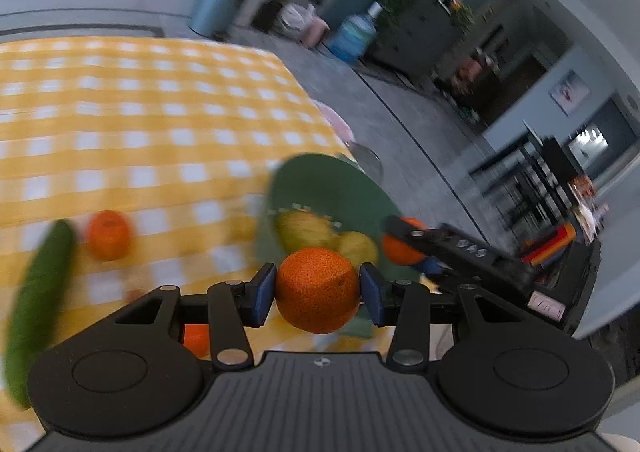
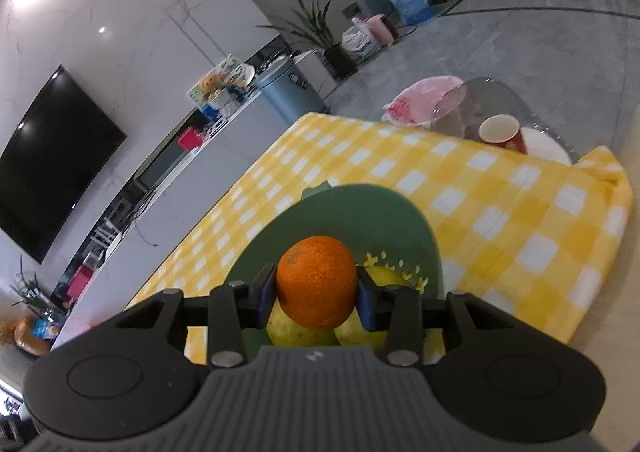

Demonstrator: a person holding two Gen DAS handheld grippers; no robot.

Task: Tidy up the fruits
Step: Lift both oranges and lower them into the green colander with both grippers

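The left hand-held gripper is clenched on an orange, its blue pads pressing both sides of the fruit, held in the air just short of the green bowl. The right hand-held gripper grasps a second orange the same way, tilted down over the bowl, directly above the yellow fruits lying inside. In the left wrist view the right hand-held gripper reaches in from the right with its orange over the bowl's near right edge.

Two yellow pears lie in the bowl. On the yellow checked cloth covering the desk, left of the bowl, one loose orange sits near a green cucumber; another orange shape shows beneath the left hand-held gripper's linkage, too hidden to name surely. That makes three certain oranges, two pears and one cucumber.

At the desk's far edge in the right wrist view stand one red paper cup and a white plate, side by side.
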